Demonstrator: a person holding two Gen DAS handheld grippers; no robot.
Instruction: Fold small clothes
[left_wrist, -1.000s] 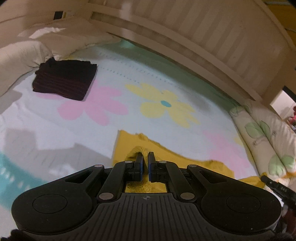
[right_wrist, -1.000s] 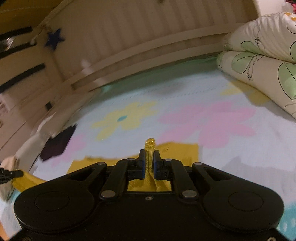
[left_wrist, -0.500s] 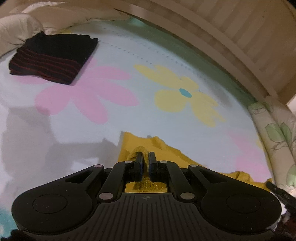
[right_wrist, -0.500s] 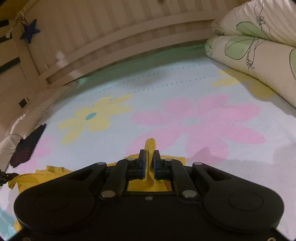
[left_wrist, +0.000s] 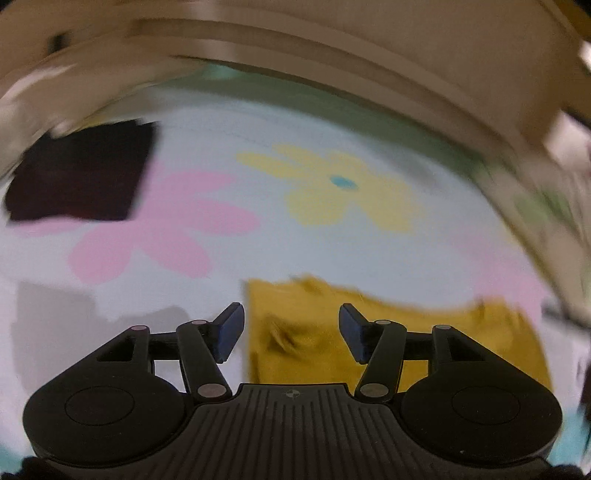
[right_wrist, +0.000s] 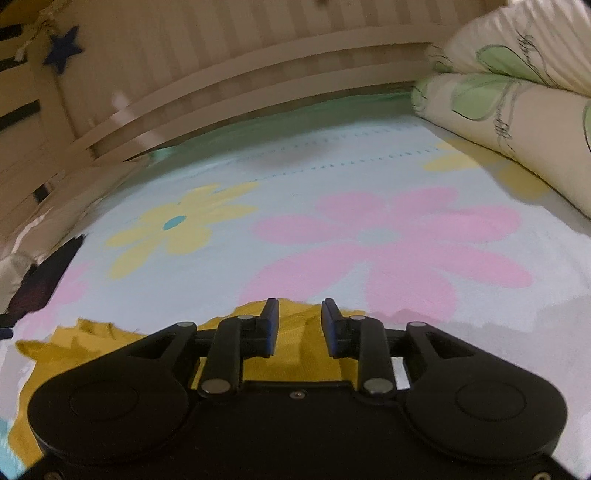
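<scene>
A: Where's the yellow garment at this moment?

B: Flat on the flowered bed sheet, low in both views. From the left wrist camera it spreads from about six o'clock out toward four o'clock. From the right wrist camera it runs from six o'clock round to eight o'clock.

A: And the left tool?

B: Its jaws have just been opening and now stand well apart. The cloth lies under the gap between them, but neither pad presses on it. That view is smeared by motion blur.

A: The right tool?

B: Also just been opening, though its gap is narrower. Yellow cloth shows in the gap, and the pads are clear of it.

A: Anything else on the bed?

B: A folded dark garment at ten o'clock in the left view, well apart from the yellow one. Leaf-print pillows are stacked at two o'clock in the right view, against the slatted bed rail.
</scene>
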